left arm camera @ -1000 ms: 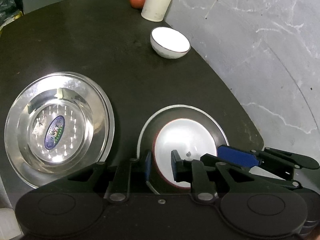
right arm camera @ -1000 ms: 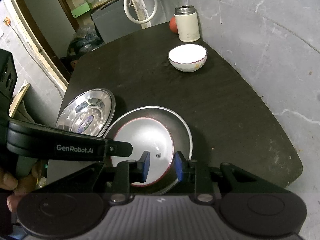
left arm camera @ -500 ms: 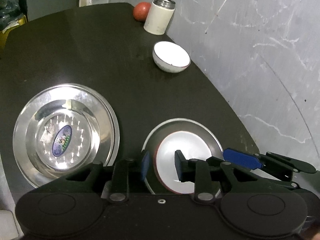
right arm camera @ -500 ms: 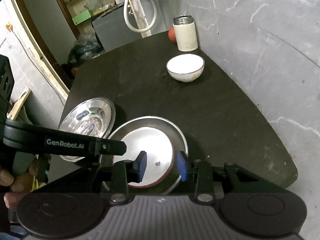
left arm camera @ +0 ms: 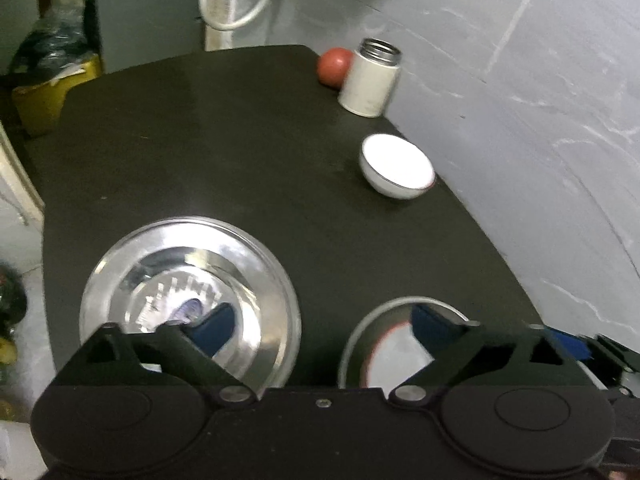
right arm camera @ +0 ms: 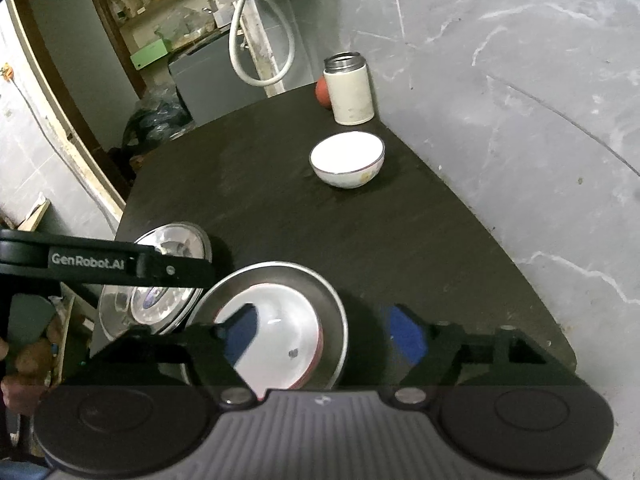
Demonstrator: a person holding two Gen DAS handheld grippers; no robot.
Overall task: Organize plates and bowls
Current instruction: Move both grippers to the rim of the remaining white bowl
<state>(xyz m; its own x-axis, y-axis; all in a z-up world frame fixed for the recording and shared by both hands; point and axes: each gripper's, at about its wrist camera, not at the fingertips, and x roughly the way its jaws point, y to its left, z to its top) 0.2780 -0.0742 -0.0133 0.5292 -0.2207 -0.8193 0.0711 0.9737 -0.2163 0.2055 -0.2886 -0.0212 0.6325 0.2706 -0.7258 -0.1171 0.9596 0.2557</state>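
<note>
Since both grippers hang with nothing between their fingers, what follows is a judgement of how each dish would handle, largest first.

Table (right arm camera: 420, 240): dark, matt top; it carries every dish, with its right edge running along the grey wall.

Steel plate (left arm camera: 188, 288): lies near the table's left edge, flat, wide rim, shallow well with a sticker. Probably light, stiff and slippery; the thin rim is the only place to pinch.

Dark-rimmed plate (right arm camera: 328, 292): sits at the near edge, just beside the steel plate. It bears the white dish (right arm camera: 276, 328), so lifting it alone would likely tip the load.

White dish: red-edged, resting inside the dark-rimmed plate, with a small dark speck on its face. Looks ceramic, so breakable and glazed-slick; take it at the raised rim.

White bowl (right arm camera: 347, 159): upright near the right edge, well apart from the plates, close to the flask (right arm camera: 349, 88). Likely fragile; grip across the wall at the lip.

Left gripper (left arm camera: 320, 326): fingers spread wide, one over the steel plate, one over the dark-rimmed plate, gripping neither.

Right gripper (right arm camera: 320, 332): fingers wide apart above the near plates, empty.
</note>
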